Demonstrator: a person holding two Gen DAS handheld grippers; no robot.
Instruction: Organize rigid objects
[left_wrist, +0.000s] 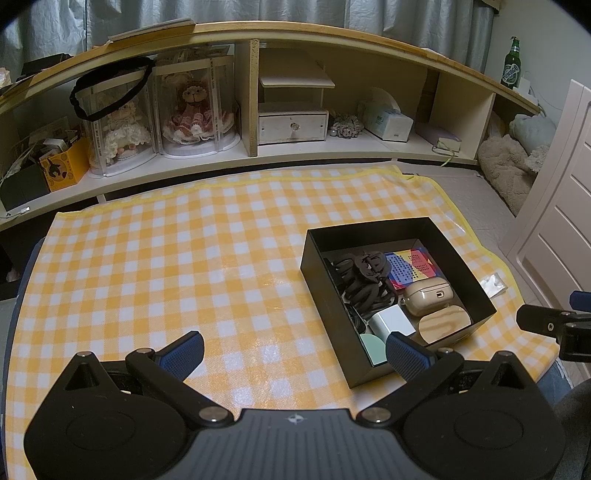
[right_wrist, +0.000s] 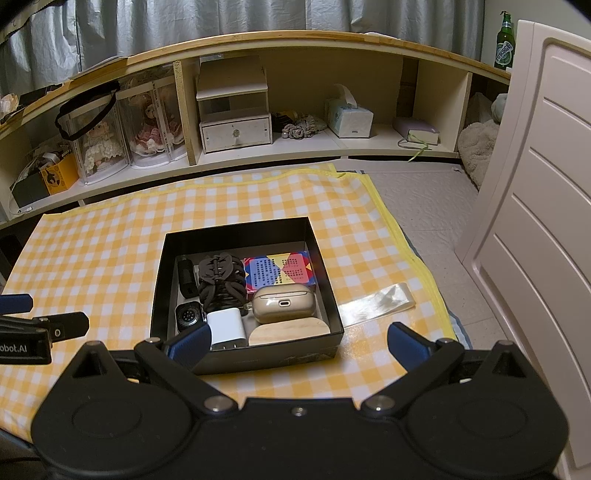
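Observation:
A black open box (left_wrist: 380, 230) (right_wrist: 162, 280) sits on the yellow checked cloth (left_wrist: 184, 258) (right_wrist: 92, 251). It holds a black hair claw (right_wrist: 219, 284), a colourful card box (right_wrist: 280, 271), a beige earbud case (right_wrist: 284, 304), a white charger (right_wrist: 227, 328), a wooden oval piece (right_wrist: 288, 330), a watch face (right_wrist: 188, 315) and a small black device (right_wrist: 185, 277). My left gripper (left_wrist: 295, 354) is open and empty, left of the box's near corner. My right gripper (right_wrist: 299, 341) is open and empty, just in front of the box.
A clear plastic strip (right_wrist: 376, 301) lies on the cloth right of the box. A low shelf (left_wrist: 258, 155) behind holds doll cases, a small drawer unit, a tissue box and a notebook. A white door (right_wrist: 535, 221) stands at the right. A green bottle (right_wrist: 504, 40) stands on the shelf top.

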